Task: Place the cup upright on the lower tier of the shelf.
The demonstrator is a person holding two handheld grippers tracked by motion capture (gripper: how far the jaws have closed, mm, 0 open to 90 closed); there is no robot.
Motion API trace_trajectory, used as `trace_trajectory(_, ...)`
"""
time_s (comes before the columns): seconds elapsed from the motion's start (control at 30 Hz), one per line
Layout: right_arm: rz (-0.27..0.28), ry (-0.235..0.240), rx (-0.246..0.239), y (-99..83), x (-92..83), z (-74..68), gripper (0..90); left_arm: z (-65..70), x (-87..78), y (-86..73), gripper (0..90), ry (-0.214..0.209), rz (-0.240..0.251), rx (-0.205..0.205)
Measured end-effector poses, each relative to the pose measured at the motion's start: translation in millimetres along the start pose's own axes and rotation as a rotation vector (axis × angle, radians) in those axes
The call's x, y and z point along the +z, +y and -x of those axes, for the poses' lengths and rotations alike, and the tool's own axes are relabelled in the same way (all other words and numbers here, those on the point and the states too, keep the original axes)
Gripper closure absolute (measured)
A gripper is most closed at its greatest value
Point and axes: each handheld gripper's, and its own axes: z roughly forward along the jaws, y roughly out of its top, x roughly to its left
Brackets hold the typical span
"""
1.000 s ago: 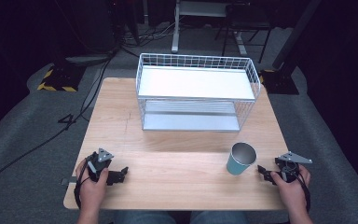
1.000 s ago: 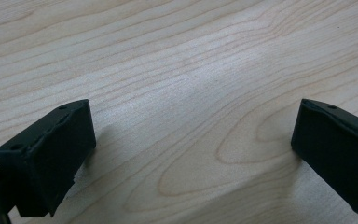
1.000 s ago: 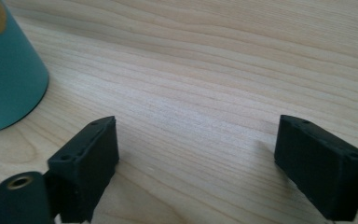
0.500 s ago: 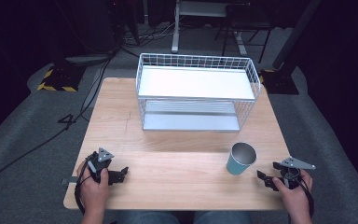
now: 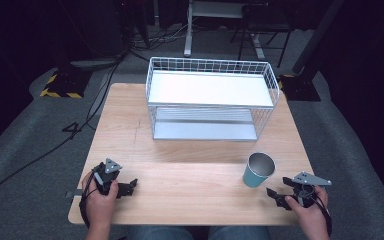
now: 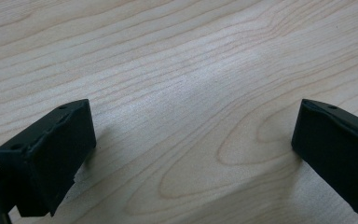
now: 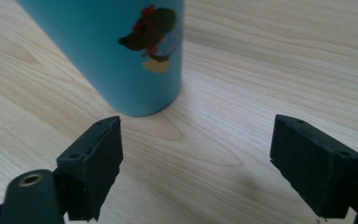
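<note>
The cup (image 7: 121, 51) is teal with a small brown, red and yellow figure printed on it; the rack (image 5: 211, 100) is white wire; the table (image 5: 130, 130) is pale wood grain.

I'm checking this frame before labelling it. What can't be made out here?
- Cup: right gripper view's top edge cuts off its rim; picture on it blurred.
- Cup's inside: high view, too small.
- Rack's lower shelf: high view, back part hidden by top shelf.

Matt pale wood table (image 5: 190, 185), smooth teal cup (image 5: 258, 170) seemingly metal inside, white-coated wire rack (image 5: 210, 100).
</note>
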Motion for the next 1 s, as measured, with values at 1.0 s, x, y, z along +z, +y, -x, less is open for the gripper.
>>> trace_trajectory(1.0,0.106,0.023,-0.031,25.2,50.7,-39.4,16.0,0.1,0.0,-0.1,0.1,0.001,0.001,0.0)
